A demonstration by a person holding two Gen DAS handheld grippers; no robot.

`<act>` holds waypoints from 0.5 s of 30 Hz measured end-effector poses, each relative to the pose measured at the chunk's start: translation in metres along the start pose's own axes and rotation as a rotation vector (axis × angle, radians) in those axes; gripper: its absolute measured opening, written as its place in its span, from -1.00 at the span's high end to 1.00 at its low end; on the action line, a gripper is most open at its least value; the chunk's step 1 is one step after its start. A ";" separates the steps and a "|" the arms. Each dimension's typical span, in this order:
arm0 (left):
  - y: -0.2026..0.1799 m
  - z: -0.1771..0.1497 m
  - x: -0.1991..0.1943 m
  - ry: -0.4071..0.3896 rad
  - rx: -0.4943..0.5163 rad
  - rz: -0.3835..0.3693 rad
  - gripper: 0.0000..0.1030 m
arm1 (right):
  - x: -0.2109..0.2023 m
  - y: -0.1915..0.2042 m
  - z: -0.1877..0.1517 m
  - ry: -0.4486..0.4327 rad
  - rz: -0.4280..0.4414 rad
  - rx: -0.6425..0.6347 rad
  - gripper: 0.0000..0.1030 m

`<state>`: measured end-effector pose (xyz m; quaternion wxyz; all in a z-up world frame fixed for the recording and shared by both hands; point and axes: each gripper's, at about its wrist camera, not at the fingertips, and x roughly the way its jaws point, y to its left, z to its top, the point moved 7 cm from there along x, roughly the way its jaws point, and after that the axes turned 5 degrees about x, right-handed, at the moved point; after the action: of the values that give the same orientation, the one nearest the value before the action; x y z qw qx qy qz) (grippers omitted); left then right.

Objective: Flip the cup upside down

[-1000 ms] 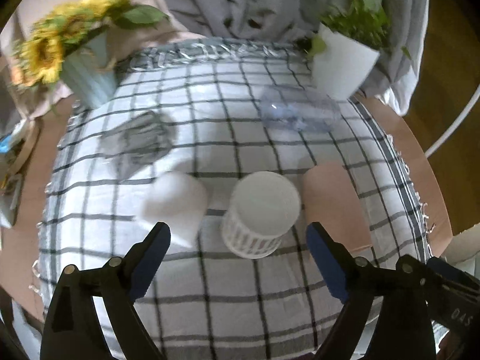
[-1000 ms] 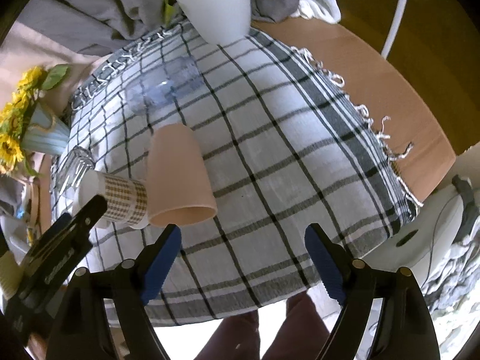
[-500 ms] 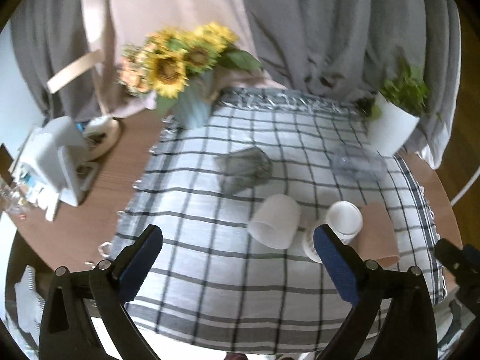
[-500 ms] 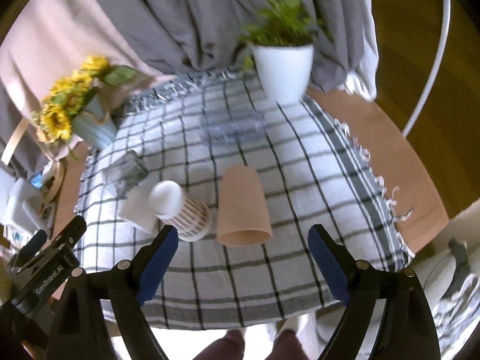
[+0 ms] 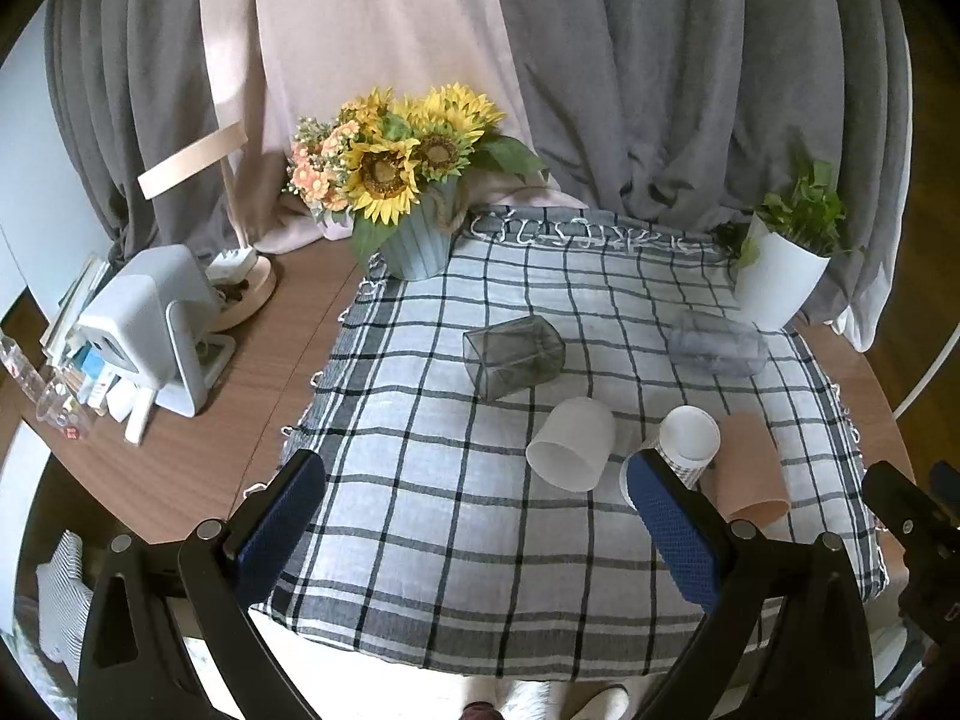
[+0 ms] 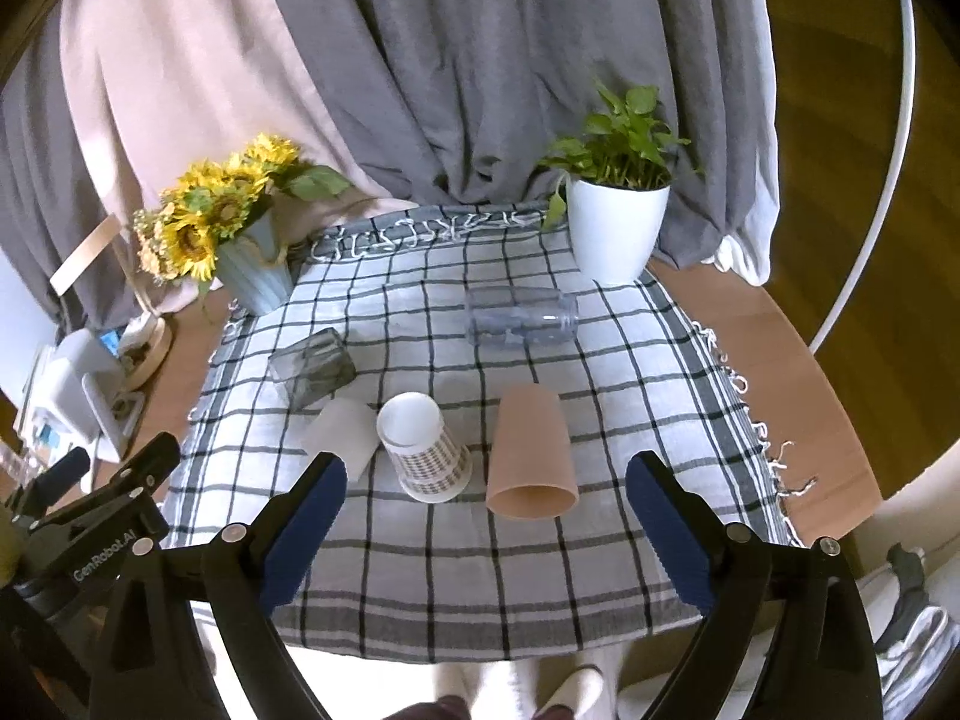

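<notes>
Black hand-held grippers with blue finger pads

Each hand-held gripper, left (image 5: 474, 531) and right (image 6: 486, 531), has matte black angular arms, silver screws at the joints and textured blue pads (image 5: 675, 531) inside its fingers; the left one's body (image 6: 90, 531) carries white "GenRobot.AI" lettering.

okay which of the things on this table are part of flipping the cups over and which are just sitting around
For the job: patterned paper cup, white cup, pink cup, grey square glass, clear tumbler.

Lying about: sunflower vase, potted plant, checked cloth.
</notes>
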<state>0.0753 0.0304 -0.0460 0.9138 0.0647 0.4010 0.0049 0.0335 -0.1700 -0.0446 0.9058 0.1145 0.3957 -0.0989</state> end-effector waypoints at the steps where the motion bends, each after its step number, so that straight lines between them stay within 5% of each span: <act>1: -0.001 0.000 -0.001 0.000 0.005 0.000 -0.99 | -0.001 0.000 -0.001 -0.004 0.001 -0.001 -0.84; 15: -0.003 -0.004 -0.006 0.001 0.023 0.002 -0.99 | -0.013 0.000 -0.011 -0.022 -0.013 0.006 -0.89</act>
<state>0.0685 0.0270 -0.0444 0.9128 0.0753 0.4015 0.0011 0.0170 -0.1659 -0.0421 0.9092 0.1134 0.3861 -0.1071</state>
